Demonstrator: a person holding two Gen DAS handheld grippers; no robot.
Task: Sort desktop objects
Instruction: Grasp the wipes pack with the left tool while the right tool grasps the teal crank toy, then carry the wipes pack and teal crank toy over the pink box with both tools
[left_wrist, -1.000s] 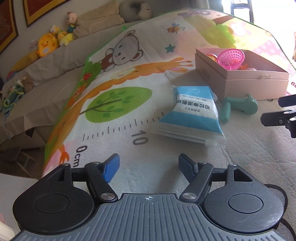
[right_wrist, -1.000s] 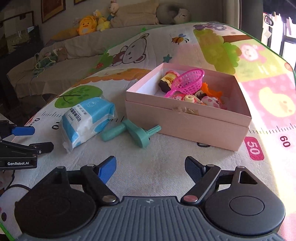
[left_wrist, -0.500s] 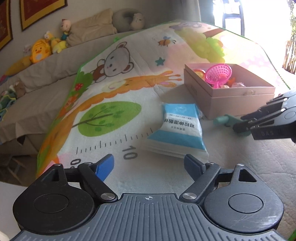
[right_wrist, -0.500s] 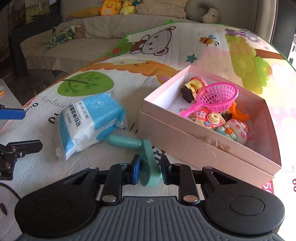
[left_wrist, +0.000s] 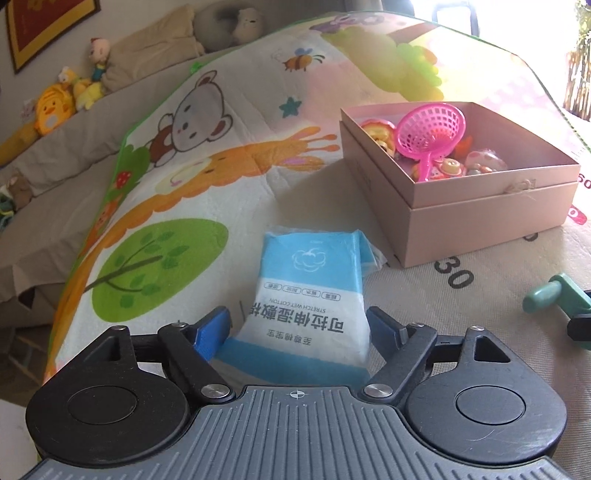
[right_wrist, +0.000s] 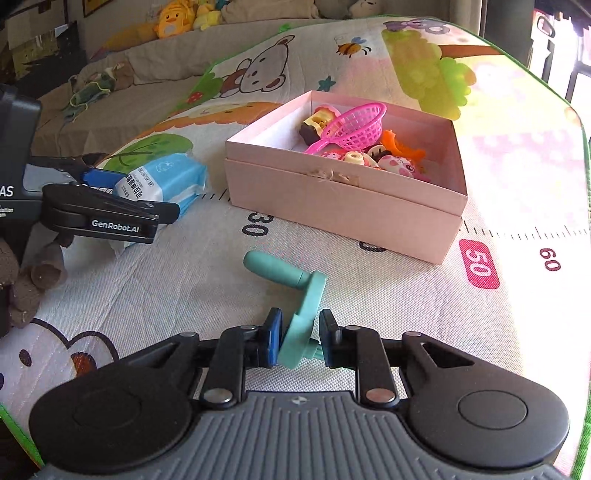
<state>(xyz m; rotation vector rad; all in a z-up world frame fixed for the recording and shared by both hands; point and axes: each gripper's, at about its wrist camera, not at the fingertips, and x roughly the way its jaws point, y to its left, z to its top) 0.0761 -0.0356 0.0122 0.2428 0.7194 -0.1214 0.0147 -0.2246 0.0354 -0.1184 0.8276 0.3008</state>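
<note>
**Closing in on the wipes pack while the crank is already held**

Left wrist view: the left gripper straddles the near end of the blue wet-wipes pack, its jaws just been closing, with the right pad about touching and the left pad a little off. The pink box of toys sits at two o'clock. Squaring the pads on the pack's long sides before squeezing should stop the soft wrapper slipping.

Right wrist view: the right gripper is clamped narrowly on the teal hand crank, handle pointing to eleven o'clock over the play mat. The box lies at one o'clock; lifting clear of its rim looks wise.
</note>
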